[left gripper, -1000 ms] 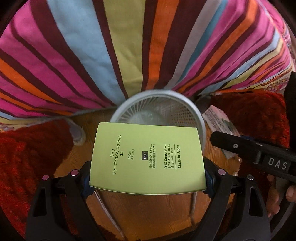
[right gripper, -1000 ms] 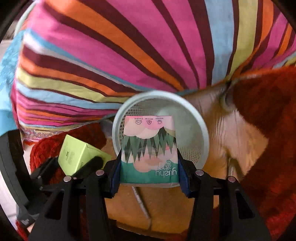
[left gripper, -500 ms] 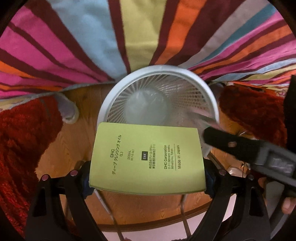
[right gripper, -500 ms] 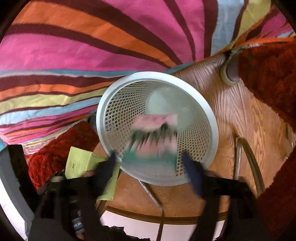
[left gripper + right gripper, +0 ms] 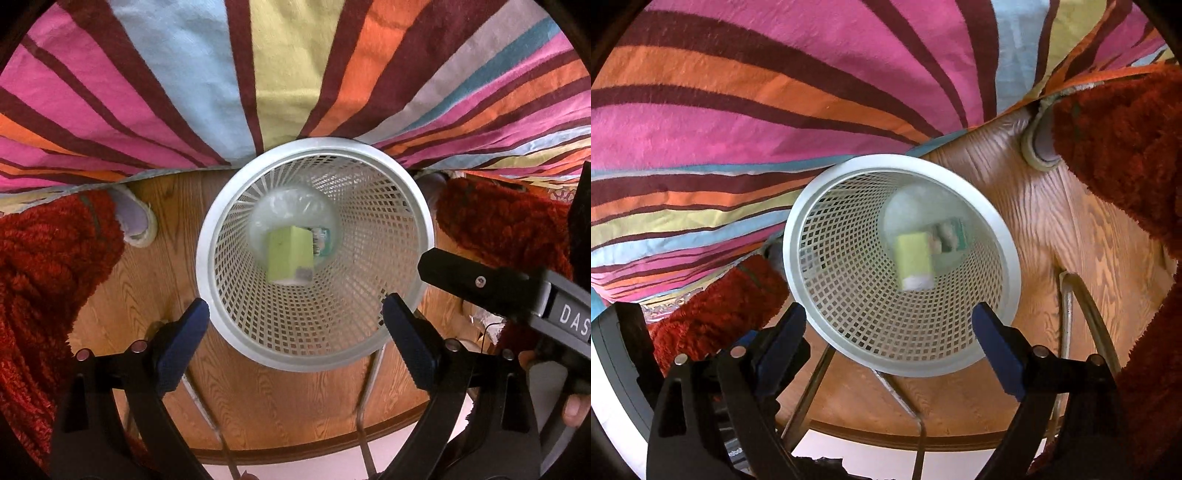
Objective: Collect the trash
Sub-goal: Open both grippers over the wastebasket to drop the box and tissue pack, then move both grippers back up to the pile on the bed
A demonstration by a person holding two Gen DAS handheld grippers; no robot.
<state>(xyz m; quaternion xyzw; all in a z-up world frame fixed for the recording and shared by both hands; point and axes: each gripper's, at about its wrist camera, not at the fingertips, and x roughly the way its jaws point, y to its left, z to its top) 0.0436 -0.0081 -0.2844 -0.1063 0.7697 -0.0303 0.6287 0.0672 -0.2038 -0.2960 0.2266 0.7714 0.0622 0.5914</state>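
Observation:
A white mesh waste basket point(image 5: 314, 356) point(image 5: 905, 363) stands on the wood floor, right below both grippers. Inside it lies a lime-green carton point(image 5: 290, 254) point(image 5: 914, 260), and beside that a pink-and-teal packet point(image 5: 323, 236) point(image 5: 949, 234) on the bottom. My left gripper point(image 5: 295, 314) hangs above the basket's near rim, its jaws opening with nothing between them. My right gripper point(image 5: 890, 321) is above the rim too, its jaws still opening and empty. In the left wrist view, part of the right gripper's body point(image 5: 517, 291) reaches in from the right.
A striped, many-coloured cloth point(image 5: 288, 74) point(image 5: 775, 92) hangs behind the basket. Shaggy red rugs point(image 5: 44, 266) point(image 5: 1119, 155) lie on both sides. A round grey furniture foot point(image 5: 138, 225) point(image 5: 1039, 147) and thin metal legs point(image 5: 1082, 306) stand on the wood floor point(image 5: 155, 288).
The right gripper let go of the pink-and-teal packet, then the left let go of the green carton. Both dropped into the basket. Both grippers sank toward the rim.

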